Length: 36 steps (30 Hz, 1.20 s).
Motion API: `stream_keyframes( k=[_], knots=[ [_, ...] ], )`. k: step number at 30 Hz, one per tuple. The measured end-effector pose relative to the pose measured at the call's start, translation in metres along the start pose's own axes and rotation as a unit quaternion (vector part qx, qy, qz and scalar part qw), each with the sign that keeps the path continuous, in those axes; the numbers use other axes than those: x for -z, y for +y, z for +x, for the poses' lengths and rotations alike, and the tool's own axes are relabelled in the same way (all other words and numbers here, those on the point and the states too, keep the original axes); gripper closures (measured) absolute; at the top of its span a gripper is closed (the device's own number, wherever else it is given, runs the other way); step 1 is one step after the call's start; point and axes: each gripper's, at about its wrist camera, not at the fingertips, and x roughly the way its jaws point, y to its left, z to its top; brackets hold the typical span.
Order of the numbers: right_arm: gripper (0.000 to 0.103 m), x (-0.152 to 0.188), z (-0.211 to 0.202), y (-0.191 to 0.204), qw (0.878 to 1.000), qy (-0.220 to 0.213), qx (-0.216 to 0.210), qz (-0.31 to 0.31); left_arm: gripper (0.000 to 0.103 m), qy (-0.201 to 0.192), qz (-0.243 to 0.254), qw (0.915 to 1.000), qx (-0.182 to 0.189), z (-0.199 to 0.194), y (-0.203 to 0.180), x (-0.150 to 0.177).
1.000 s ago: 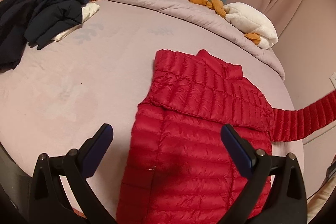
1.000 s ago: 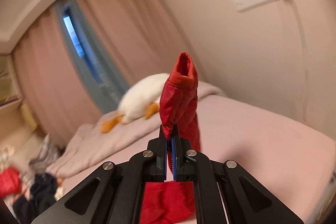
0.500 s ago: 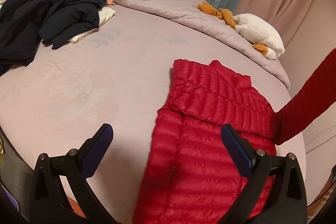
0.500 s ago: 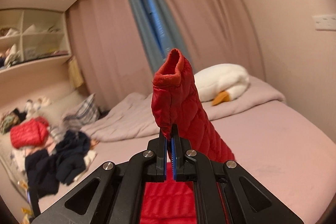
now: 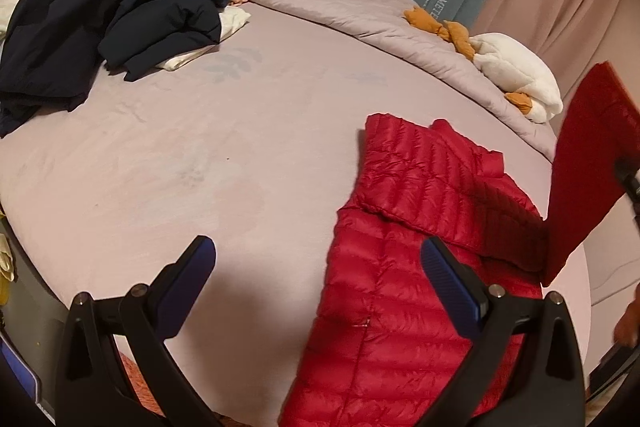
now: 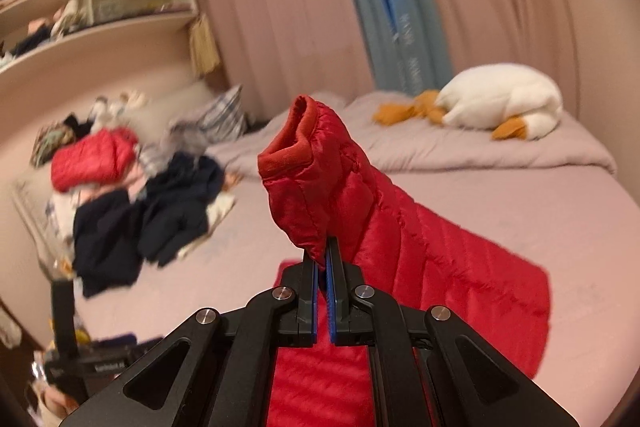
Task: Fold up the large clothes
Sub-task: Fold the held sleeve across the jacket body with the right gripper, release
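- Right wrist view: the right gripper (image 6: 323, 277) has its jaws clamped on the cuff end of the sleeve (image 6: 316, 183), which stands up above the fingertips while the rest of it trails back down to the jacket (image 6: 320, 387) on the bed (image 6: 540, 211).
- Left wrist view: the left gripper (image 5: 316, 285) hangs above the bed's near edge with its jaws wide apart and nothing between them. One finger is over bare sheet, the other over the jacket's lower body.
- The jacket (image 5: 400, 287) lies flat on the right side of the bed (image 5: 200, 155), collar toward the duck plush (image 5: 516, 83). One sleeve is already folded across the chest. The other sleeve (image 5: 584, 179) is lifted off the right edge.
- The step in hand looks like folding this second sleeve inward. To do it well, carry the cuff low across the chest, keep the sleeve taut enough not to twist, and lay it over the first sleeve inside the body's outline before letting go.
- The empty gripper could pin the body near the shoulder seam so that the slippery quilted fabric does not drag along.
- Against the frames of a second ago, the sleeve has risen from nearly level to steeply raised in the left view. The right view has swung from wall and curtain to the dark clothes pile (image 6: 160, 215) and the shelves (image 6: 100, 7), so the cuff is heading inward.
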Motion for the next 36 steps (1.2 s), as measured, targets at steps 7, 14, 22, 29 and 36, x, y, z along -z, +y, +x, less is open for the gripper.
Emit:
stream_keyframes(
  k=[7,14,22,29,36],
  knots=[
    [0.098,0.038,0.038,0.018,0.996,0.084,-0.023,-0.011,0.0,0.006,-0.008,0.9999,-0.008,0.006,0.009,0.002],
    [0.098,0.085,0.082,0.033,0.983,0.181,-0.002,-0.025,0.0,0.02,-0.018,0.9996,-0.013,0.018,0.015,0.005],
    [0.098,0.113,0.111,0.035,0.969,0.247,0.01,-0.014,0.0,0.036,-0.025,0.9989,-0.013,0.029,0.02,0.009],
    [0.096,0.115,0.107,0.038,0.967,0.255,0.007,-0.019,0.001,0.045,-0.029,0.9985,0.01,0.04,0.016,0.009],
    [0.043,0.115,0.076,0.02,0.972,0.232,-0.02,0.012,0.001,0.054,-0.022,0.995,0.082,0.058,-0.005,0.004]
  ],
)
